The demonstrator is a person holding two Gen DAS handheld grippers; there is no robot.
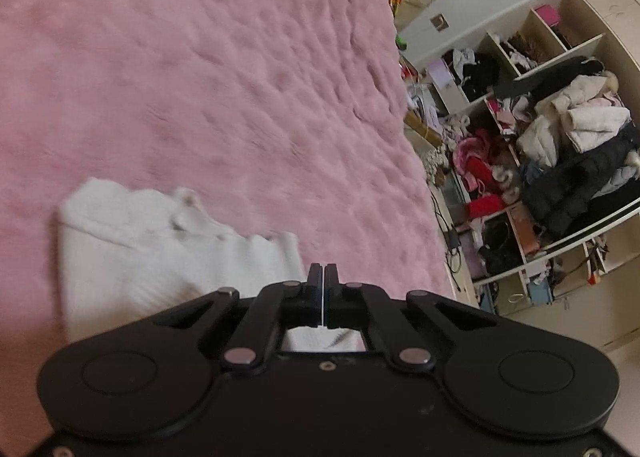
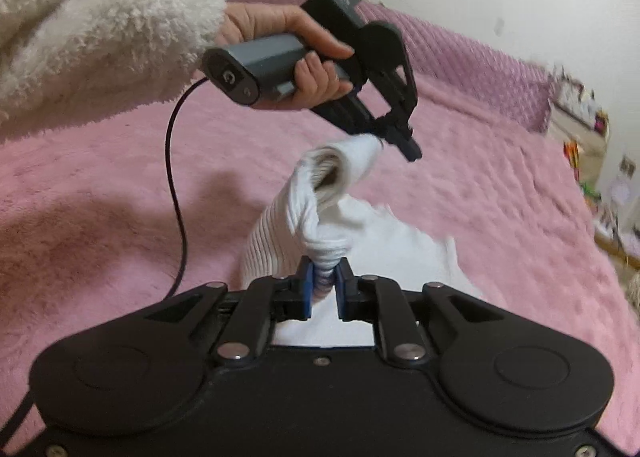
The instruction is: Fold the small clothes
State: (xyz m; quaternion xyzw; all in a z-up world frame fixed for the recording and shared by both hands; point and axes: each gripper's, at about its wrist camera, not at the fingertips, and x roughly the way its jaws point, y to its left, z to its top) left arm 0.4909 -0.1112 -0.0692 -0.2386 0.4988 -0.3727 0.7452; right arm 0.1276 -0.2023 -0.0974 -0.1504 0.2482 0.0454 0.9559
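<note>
White ribbed knit garment, bunched, lifted off the fluffy pink bed; our right tongs clench one twisted edge, our left tongs pinch another. Bed's right edge near cluttered shelves.

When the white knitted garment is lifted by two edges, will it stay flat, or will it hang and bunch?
The white knitted garment will probably sag: it already twists into a rope where the right gripper pinches it. It looks light, as the left gripper lifts a rolled edge by a small pinch. The ribbed knit seems unlikely to slip.
</note>
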